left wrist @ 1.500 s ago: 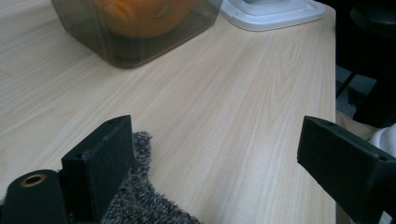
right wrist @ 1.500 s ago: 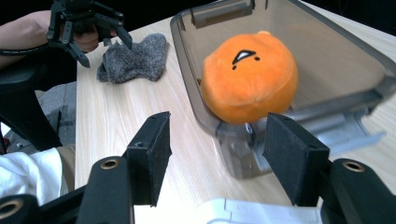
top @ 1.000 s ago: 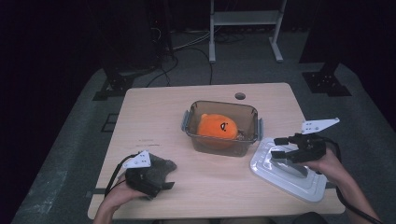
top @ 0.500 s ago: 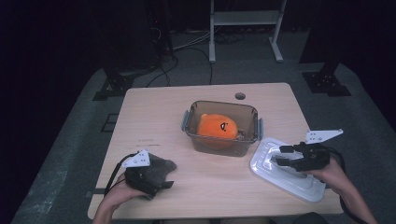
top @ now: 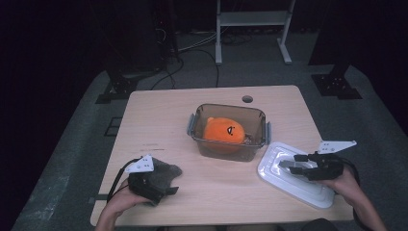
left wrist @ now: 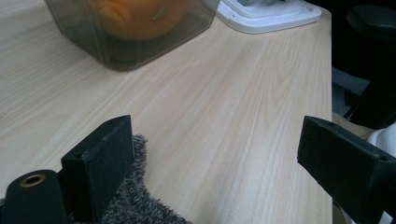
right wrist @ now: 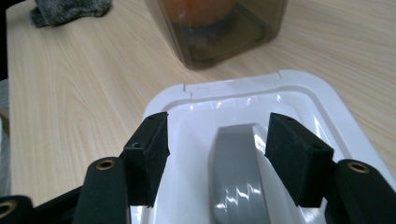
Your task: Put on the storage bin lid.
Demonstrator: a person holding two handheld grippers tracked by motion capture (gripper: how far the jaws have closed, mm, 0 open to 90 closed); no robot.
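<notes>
**Lid pickup: tongs straddling the handle, not yet clamped**

The white lid (top: 293, 175) lies flat at the bench's (top: 159, 120) right front corner, just beside the clear container (top: 228, 131) holding the orange plush (top: 222, 132). Your right tongs (right wrist: 212, 154) stand apart, one jaw either side of the grey handle (right wrist: 236, 177), pads not pressing. Next, as I judge it: close squarely on the handle, then lift level. Your left tongs (left wrist: 210, 163) stand wide apart, idle by the grey cloth (top: 166, 172).

Black grippers with square-padded fingers (right wrist: 299, 158), brass screws, grey three-cornered plates, black cables.
</notes>
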